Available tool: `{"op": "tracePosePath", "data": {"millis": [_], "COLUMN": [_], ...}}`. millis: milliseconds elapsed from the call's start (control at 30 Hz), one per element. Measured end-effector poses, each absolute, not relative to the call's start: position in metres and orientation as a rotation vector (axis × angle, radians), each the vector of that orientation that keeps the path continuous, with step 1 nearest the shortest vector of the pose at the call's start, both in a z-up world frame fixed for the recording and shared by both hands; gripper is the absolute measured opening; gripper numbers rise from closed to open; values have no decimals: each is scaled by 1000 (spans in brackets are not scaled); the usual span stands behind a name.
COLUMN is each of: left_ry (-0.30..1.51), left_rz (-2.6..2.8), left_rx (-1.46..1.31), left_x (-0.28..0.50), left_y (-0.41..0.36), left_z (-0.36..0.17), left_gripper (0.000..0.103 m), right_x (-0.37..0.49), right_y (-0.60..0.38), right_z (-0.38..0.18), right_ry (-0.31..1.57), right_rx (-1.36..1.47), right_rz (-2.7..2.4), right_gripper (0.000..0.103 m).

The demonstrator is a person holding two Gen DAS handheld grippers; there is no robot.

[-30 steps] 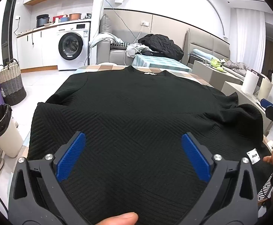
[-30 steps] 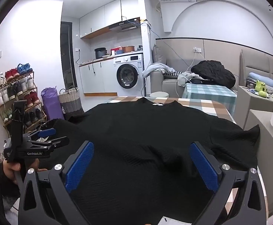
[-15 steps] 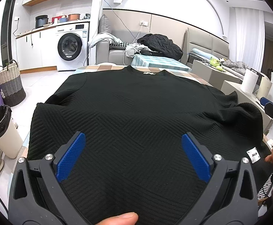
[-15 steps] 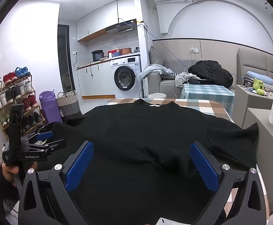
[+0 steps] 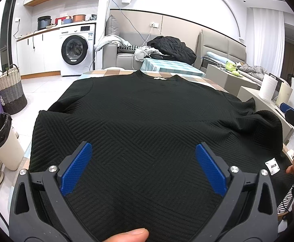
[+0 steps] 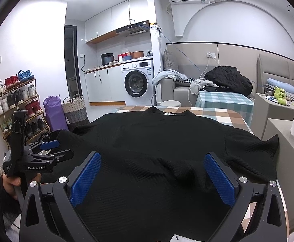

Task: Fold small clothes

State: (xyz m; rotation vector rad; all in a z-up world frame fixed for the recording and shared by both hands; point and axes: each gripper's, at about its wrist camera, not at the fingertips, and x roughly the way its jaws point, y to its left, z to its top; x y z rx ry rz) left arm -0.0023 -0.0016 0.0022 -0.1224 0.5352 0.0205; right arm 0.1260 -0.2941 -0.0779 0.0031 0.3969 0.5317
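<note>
A: Sweater (image 5: 147, 125), black w/ ribbed chevron knit, lies spread flat on the checked worktop (image 5: 114, 73), collar at the far end, hem nearest both cameras. Right sleeve is bunched into a hump near the edge; white label (image 5: 271, 166) sits at the hem corner there.

B: Grippers?

A: Left gripper (image 5: 145, 167) hangs over the hem, fingers (image 5: 76, 169) spread wide, nothing between them. Right gripper (image 6: 153, 178) same, spread and empty above the cloth, not touching as far as I can tell. From the right cam the left one shows side-on at the left hem corner.

B: Progress?

A: I'd say 0 folds done; prob lining up for a hem or sleeve grab.

B: Risks?

A: Knit looks thick, so a shallow pinch may catch only the top layer and the fold goes crooked. If the 2 grabs aren't level, it skews. The bunched sleeve could get trapped inside. Cloth overhangs the left worktop edge above the bin (image 5: 0, 141), so a hard pull might drag it off.
</note>
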Motion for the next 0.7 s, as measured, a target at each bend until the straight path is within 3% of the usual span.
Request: {"op": "tracePosePath", "data": {"millis": [700], "left_ry": [535], "left_rz": [21], "left_rx": [-120], "left_x": [-2], "left_y": [-2], "left_z": [2], "left_gripper": [102], "right_x": [121], "right_y": [-299], "right_z": [-80], "right_ry": [404], "right_rx": [22], "right_rz": [501], "right_gripper": [103]}}
